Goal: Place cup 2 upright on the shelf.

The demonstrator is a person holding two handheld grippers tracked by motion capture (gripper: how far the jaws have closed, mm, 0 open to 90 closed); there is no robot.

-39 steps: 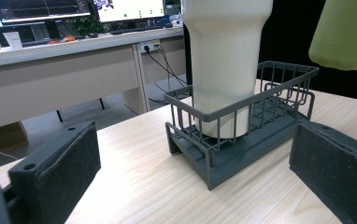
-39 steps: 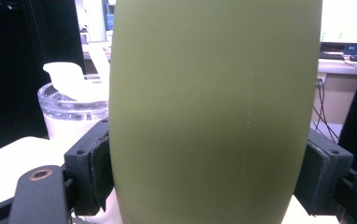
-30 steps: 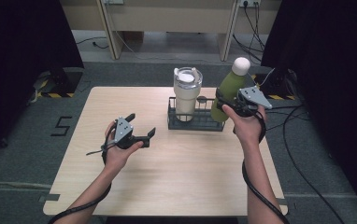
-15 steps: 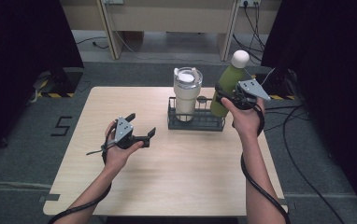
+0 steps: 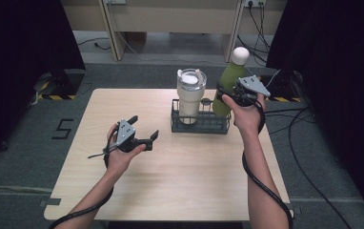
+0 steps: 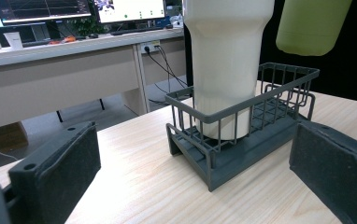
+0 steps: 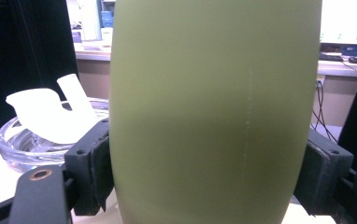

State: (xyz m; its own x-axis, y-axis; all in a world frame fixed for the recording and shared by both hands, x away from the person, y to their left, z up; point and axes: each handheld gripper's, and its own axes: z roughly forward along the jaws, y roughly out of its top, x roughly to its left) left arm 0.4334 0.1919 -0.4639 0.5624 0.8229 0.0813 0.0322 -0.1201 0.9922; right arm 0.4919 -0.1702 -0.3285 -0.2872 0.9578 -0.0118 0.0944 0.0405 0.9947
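The right gripper (image 5: pixel 235 93) clamped the upright green bottle (image 5: pixel 227 86) above the wire rack (image 5: pixel 200 125), at its two o'clock corner; the left gripper (image 5: pixel 144 131) gaped empty.

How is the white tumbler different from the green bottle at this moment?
The white tumbler stands inside the wire rack; the green bottle hangs above it, clamped in the right hand-held gripper. The tumbler is wide with a clear lid; the bottle is slimmer with a rounded white cap. Both are roughly upright.
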